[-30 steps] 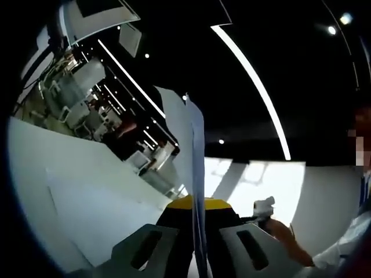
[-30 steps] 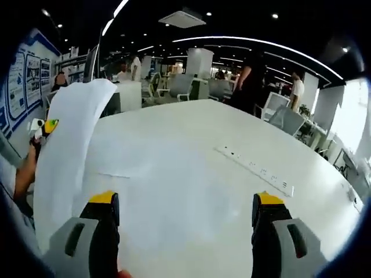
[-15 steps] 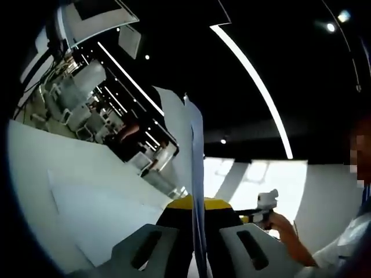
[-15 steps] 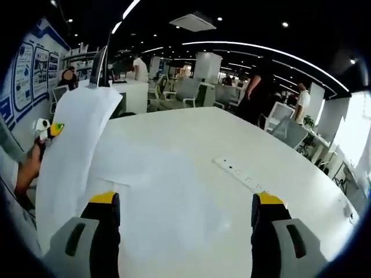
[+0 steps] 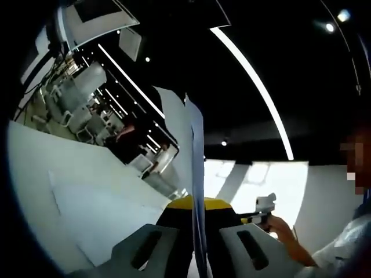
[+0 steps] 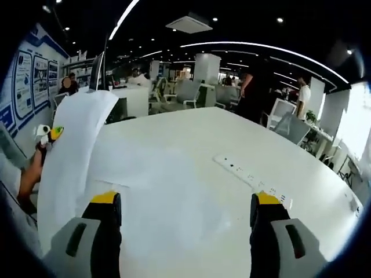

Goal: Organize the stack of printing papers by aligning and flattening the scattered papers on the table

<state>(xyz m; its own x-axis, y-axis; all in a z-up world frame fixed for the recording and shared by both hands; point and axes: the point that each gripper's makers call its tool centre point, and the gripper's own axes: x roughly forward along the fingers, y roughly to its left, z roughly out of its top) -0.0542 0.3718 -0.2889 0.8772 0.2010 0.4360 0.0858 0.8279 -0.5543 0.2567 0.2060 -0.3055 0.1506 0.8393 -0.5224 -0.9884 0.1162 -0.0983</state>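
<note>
My left gripper (image 5: 197, 206) is shut on a white sheet of paper (image 5: 196, 150), which rises edge-on from between its yellow-tipped jaws. In the right gripper view the same sheet (image 6: 72, 153) stands curved above the table's left side, with the left gripper (image 6: 49, 134) and a hand beside it. More flat sheets (image 6: 168, 200) lie on the white table (image 6: 191, 130) under my right gripper (image 6: 184, 202). Its jaws are wide open with nothing between them. One flat sheet (image 5: 101, 217) lies to the left in the left gripper view, and the right gripper (image 5: 264, 207) shows at the right.
A white power strip (image 6: 252, 179) lies on the table to the right of the sheets. Office chairs (image 6: 188, 90), desks and several people stand beyond the far table edge. A person's sleeve (image 5: 348, 243) is at the lower right.
Both views have shifted slightly with the hands. The left gripper still holds the sheet upright, and the right gripper's jaws stay apart over the flat sheets.
</note>
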